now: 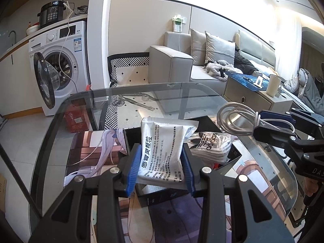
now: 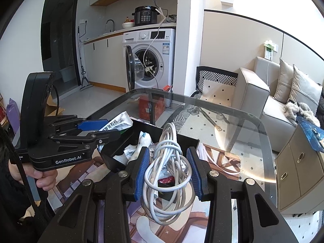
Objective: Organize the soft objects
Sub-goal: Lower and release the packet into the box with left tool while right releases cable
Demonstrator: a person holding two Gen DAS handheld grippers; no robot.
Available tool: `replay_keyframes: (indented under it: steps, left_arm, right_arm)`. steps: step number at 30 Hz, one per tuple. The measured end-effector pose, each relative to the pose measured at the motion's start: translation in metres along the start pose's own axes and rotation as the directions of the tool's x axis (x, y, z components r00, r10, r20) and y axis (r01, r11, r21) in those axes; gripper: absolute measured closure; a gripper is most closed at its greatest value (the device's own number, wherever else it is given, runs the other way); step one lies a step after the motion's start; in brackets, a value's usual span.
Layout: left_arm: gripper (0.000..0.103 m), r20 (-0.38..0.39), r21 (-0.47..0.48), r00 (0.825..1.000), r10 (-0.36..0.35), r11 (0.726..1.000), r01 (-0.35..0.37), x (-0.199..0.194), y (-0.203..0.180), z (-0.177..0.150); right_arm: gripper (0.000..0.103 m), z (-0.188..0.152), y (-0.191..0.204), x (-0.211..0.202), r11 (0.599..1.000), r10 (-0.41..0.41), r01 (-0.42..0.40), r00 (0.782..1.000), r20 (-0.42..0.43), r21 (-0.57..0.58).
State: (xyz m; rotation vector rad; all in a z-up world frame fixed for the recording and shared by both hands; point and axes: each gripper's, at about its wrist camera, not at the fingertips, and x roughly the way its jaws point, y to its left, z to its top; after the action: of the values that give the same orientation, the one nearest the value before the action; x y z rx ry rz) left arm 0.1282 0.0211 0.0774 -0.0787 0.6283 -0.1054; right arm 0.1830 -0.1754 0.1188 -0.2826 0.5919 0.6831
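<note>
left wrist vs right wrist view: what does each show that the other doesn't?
Left wrist only: the white adidas-printed bag in the black open box, and a cream cup on the side cabinet. Right wrist only: a mop leaning by the kitchen counter. Both: the silver foil medicine pouch in the left gripper, the coiled white cable in the right gripper, and the white washing machine.

Rt wrist cam: my right gripper (image 2: 168,171) is clamped on a coiled white cable (image 2: 166,174), blue pads (image 2: 142,170) pressing both sides, loops hanging below. Behind it a black tray (image 2: 188,141) on the glass table (image 2: 232,121), w/ white soft items inside. To the left, my left gripper (image 2: 105,129) grips a white packet (image 2: 117,122) above the tray's edge; a hand (image 2: 43,179) holds its handle. Washing machine (image 2: 149,60) in bkgd, door open.
</note>
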Motion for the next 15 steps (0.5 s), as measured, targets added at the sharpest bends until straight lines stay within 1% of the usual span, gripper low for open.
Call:
replay_keyframes:
  steps: [15]
  left_arm:
    - [0.065,-0.033,-0.035,0.999,0.005,0.999,-0.006,0.029,0.004,0.004]
  right_arm:
    - [0.065,0.012,-0.003,0.037,0.999,0.034,-0.034,0.998,-0.052,-0.007]
